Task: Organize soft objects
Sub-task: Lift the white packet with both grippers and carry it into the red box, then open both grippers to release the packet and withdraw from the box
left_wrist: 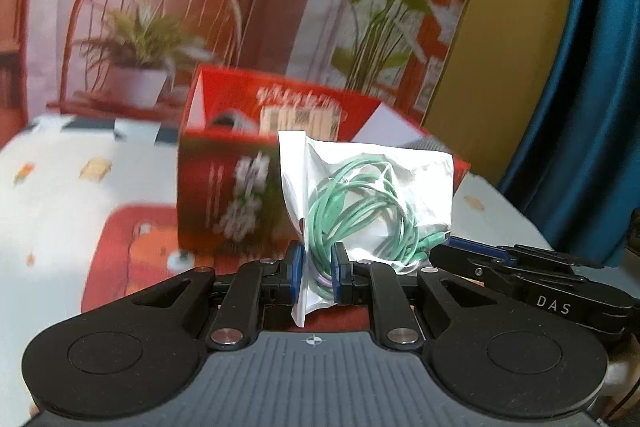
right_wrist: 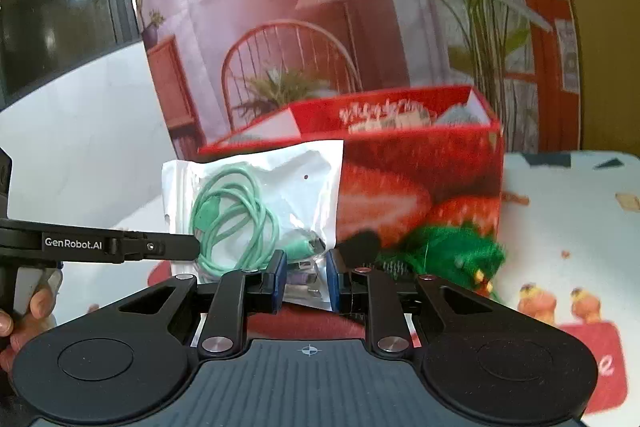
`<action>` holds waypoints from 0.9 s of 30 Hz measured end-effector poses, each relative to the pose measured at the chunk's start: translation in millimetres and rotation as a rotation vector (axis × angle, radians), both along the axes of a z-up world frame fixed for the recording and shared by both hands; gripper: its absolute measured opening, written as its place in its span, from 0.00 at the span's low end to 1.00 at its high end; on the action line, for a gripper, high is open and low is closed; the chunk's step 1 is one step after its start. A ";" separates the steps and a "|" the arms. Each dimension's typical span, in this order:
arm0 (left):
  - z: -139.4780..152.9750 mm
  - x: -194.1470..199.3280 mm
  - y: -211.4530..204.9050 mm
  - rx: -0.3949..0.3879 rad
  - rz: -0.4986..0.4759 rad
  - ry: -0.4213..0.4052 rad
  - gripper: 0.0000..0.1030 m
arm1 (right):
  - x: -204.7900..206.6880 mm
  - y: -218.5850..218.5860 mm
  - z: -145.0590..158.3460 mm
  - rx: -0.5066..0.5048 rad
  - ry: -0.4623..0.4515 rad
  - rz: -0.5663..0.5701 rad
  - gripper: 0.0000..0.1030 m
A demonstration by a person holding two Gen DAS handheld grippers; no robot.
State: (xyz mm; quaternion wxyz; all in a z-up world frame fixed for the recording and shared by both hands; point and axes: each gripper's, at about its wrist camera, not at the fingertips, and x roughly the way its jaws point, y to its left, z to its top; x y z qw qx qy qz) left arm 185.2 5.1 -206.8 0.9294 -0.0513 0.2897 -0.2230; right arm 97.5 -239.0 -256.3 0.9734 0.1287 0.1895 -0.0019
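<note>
I have both sets of fingers, left gripper [left_wrist: 316, 273] and right gripper [right_wrist: 306, 277], pinching the clear plastic pouch [left_wrist: 372, 195] of coiled mint-green cable (lifted off the tabletop [left_wrist: 60, 167]) before the red open-topped box [left_wrist: 224, 195].

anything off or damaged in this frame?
Nothing damaged. The crumpled clear bag of green cable hangs between both grippers, left gripper and right gripper, in front of the red box. Background is blurred.
</note>
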 end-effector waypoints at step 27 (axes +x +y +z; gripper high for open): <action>34.2 130.4 -41.7 0.072 0.011 0.069 0.16 | 124.6 -67.1 58.2 0.026 0.098 -0.094 0.19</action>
